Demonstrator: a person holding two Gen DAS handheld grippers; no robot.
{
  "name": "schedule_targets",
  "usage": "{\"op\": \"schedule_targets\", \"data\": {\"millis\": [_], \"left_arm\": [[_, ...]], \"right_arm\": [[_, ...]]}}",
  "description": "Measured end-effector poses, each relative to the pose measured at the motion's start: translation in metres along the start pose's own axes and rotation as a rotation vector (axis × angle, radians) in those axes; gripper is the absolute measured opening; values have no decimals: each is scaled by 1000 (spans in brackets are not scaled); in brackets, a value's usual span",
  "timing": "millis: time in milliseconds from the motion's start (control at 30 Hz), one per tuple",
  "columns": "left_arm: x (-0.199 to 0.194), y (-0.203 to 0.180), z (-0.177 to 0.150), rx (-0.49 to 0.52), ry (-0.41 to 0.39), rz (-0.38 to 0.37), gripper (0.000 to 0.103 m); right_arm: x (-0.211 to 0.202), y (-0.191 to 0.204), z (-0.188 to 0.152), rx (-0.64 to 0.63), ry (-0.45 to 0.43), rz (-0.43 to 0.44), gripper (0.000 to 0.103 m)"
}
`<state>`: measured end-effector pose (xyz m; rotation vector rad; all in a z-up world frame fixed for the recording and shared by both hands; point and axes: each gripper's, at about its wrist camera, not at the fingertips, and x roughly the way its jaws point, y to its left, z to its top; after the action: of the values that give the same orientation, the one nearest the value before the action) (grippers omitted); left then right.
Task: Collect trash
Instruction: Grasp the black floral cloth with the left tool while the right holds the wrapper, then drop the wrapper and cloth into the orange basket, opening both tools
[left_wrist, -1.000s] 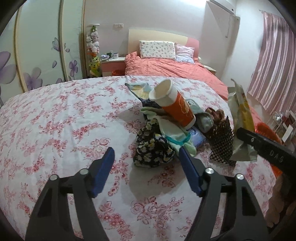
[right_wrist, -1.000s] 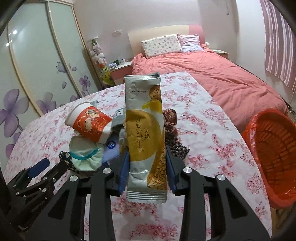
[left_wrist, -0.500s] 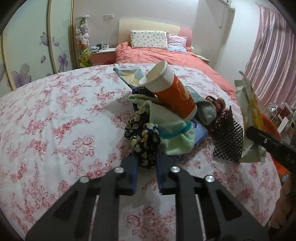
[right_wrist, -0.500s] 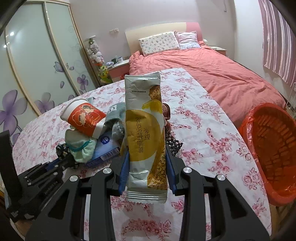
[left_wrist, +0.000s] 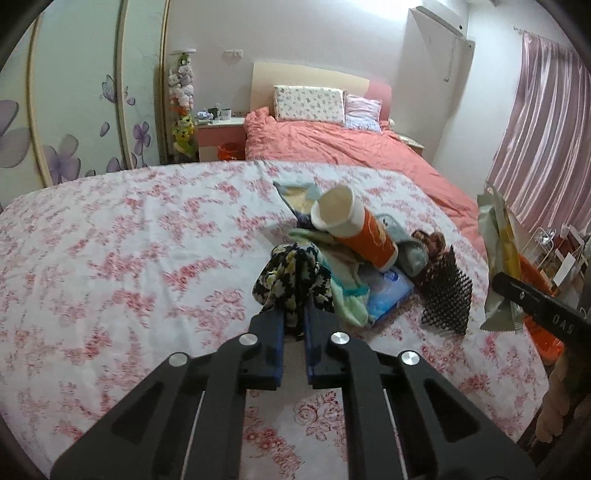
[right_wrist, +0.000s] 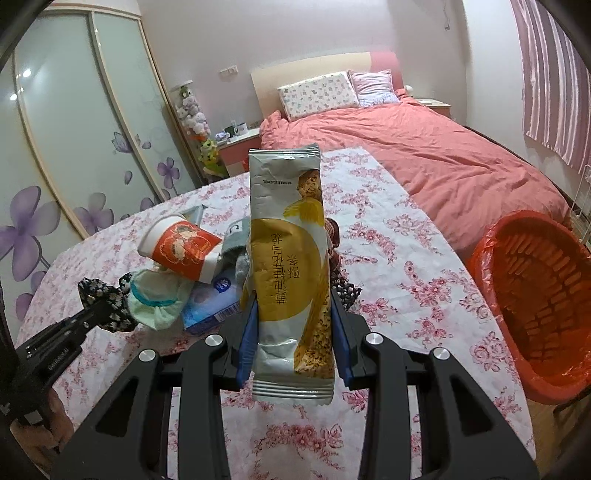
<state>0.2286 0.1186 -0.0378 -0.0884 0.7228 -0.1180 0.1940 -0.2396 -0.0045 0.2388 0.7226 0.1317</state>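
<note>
My left gripper (left_wrist: 294, 314) has its jaws closing tight on a black floral cloth (left_wrist: 291, 280) at the near edge of a small pile, and the pads press on the fabric. The pile holds a red-and-white paper cup (left_wrist: 354, 229) lying on its side, a mint sock (left_wrist: 347, 291) and a blue tissue pack (left_wrist: 388, 291). My right gripper (right_wrist: 293, 302) is shut on an upright silver-and-yellow snack wrapper (right_wrist: 288, 240), held above the table to the right of the pile. The right wrist view shows the left gripper (right_wrist: 99, 314) gripping the cloth (right_wrist: 107, 299).
The pile lies on a round table with a pink floral cover (left_wrist: 110, 258). An orange basket (right_wrist: 535, 295) with a red liner stands off the table's right edge. A black mesh cloth (left_wrist: 447, 295) lies by the pile. A bed (left_wrist: 332, 144) stands behind.
My left gripper moved forward to the pile, shut on the black floral cloth and lifted it a little. The right gripper kept still with the wrapper.
</note>
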Motion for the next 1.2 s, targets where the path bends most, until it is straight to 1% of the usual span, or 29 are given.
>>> {"op": "schedule_targets", "data": {"millis": [233, 500, 700, 900, 1000, 1200], "left_arm": [[-31, -1, 14, -5, -67, 1, 9], [-54, -24, 19, 15, -98, -35, 9], [-64, -57, 19, 43, -111, -87, 9], [-69, -100, 19, 81, -117, -155, 9], [-68, -119, 18, 96, -116, -186, 9], [-62, -163, 16, 125, -102, -272, 9]], "right_arm": [[-20, -2, 2, 3, -35, 2, 36], [-43, -8, 0, 10, -73, -5, 36], [-62, -25, -4, 30, -103, -23, 36], [-80, -50, -7, 64, -130, -53, 36], [-88, -64, -9, 83, -145, -77, 36], [-94, -95, -9, 126, -158, -128, 36]]}}
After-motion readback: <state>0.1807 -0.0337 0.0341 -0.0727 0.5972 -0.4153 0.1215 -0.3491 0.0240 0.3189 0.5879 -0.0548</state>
